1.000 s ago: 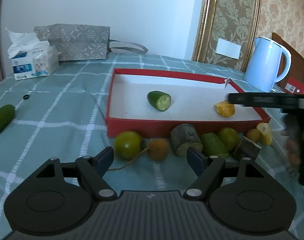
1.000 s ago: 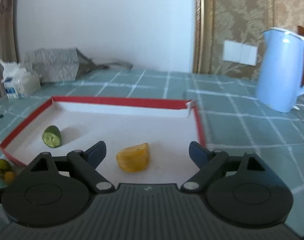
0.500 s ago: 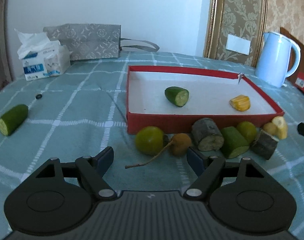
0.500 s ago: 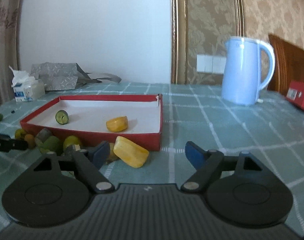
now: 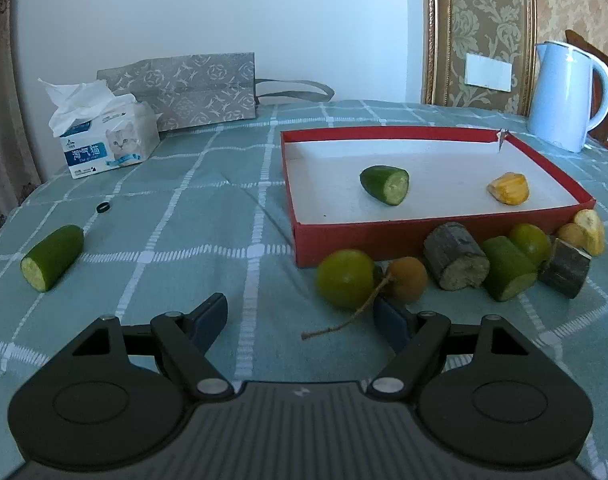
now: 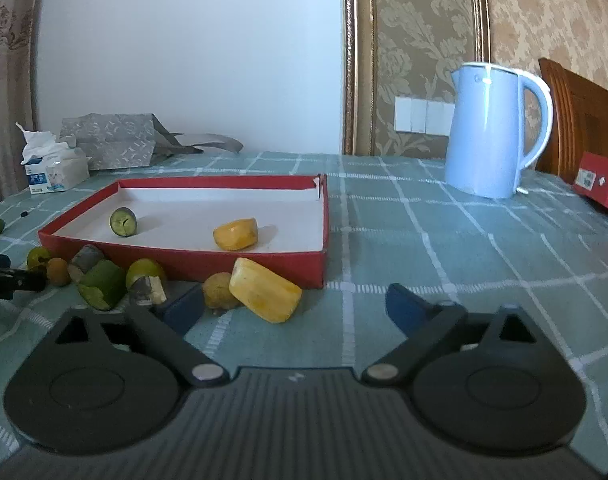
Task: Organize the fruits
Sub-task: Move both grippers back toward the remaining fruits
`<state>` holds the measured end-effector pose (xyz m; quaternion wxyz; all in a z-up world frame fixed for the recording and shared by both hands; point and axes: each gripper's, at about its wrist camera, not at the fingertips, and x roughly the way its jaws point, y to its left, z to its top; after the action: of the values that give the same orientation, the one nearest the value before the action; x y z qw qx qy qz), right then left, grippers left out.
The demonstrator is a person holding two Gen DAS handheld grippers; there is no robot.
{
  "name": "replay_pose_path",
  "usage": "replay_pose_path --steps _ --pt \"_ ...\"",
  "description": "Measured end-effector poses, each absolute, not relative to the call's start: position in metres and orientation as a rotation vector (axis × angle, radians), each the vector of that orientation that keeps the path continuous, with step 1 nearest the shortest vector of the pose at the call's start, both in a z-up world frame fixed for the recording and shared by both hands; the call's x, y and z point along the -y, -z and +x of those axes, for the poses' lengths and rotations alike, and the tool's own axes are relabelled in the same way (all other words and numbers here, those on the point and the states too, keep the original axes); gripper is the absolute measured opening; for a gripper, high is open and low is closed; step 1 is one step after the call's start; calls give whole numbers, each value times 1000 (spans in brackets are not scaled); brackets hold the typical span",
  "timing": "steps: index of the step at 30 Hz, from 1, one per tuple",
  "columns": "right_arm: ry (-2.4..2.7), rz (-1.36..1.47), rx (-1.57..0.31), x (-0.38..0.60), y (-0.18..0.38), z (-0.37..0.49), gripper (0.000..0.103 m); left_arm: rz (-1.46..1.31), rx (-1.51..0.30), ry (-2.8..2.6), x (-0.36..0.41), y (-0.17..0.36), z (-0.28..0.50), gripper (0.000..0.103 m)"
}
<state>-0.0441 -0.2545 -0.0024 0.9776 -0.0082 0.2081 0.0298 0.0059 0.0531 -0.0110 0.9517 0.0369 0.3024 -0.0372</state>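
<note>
Far left on checked cloth: loose smooth cucumber piece, wide bare room around. Left gripper spread, empty. Red cardboard tray, low walls, holding cucumber stub and yellow chunk; rough fruits crowded along front wall. Right gripper just opened wide, yellow block unpinched between jaws.

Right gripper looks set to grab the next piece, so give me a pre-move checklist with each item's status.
1. Right gripper open, nothing between the pads: ok.
2. Yellow piece outside the red box, just ahead of the gripper: ok.
3. Round yellowish fruit touching that piece, may get nudged: not ok.
4. Free floor left in the box beside the cucumber piece and orange-yellow piece: ok.
5. Left gripper open and empty: ok.
6. How firm the yellow piece is: cannot tell.
</note>
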Motion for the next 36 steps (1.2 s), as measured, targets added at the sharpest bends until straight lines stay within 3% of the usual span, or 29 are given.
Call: replay_pose_path --steps 16,20,34,36 --pt "-75 20 -458 256 6 -40 103 102 -611 84 -40 11 27 80" --pt "-75 23 -456 257 5 -40 103 78 -612 132 -41 11 25 60" --pt "-71 41 -478 258 7 -37 103 78 -603 193 -37 11 23 34" --pt "-77 48 -484 259 7 -36 103 73 -603 191 -38 11 22 34"
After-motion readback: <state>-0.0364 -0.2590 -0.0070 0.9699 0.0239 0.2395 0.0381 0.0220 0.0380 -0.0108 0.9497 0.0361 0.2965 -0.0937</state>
